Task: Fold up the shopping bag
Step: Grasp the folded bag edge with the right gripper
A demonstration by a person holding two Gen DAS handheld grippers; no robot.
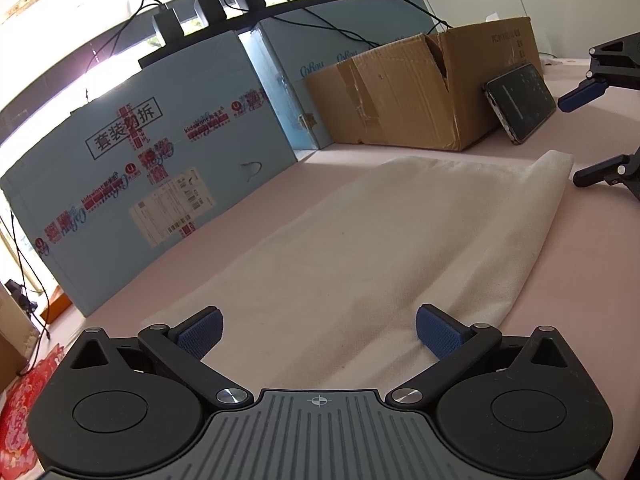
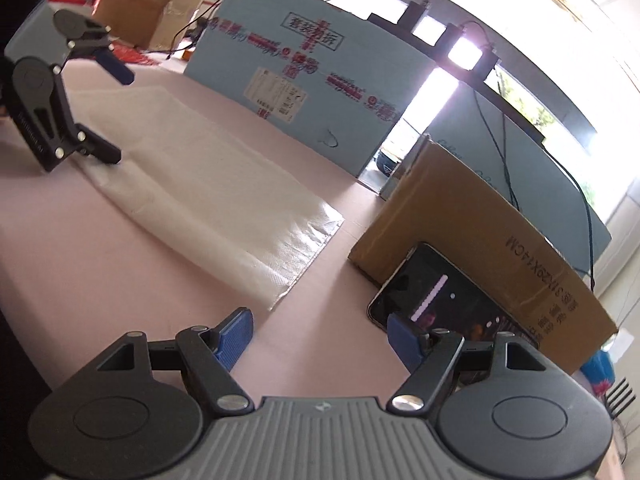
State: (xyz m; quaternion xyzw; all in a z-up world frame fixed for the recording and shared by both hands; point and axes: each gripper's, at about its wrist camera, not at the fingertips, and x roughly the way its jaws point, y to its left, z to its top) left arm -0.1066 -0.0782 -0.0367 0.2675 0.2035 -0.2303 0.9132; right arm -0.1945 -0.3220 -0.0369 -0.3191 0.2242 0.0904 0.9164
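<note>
The white shopping bag (image 1: 400,232) lies flat in the middle of the frame on the pink table (image 1: 248,216). The left gripper (image 1: 319,330) and right gripper (image 2: 320,338) are both wide apart, holding nothing. I think a fold comes next: pinch one bag edge and lift it over.

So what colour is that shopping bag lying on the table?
Off-white, plain with no print; the shopping bag shows best in the left wrist view.

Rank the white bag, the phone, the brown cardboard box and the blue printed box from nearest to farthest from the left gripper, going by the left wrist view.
From the left gripper:
1. White bag, directly ahead, reaching between the open fingers.
2. Phone, far right, leaning on the box.
3. Brown cardboard box, just behind the phone.

Blue printed box, along the left, too close to call.
</note>
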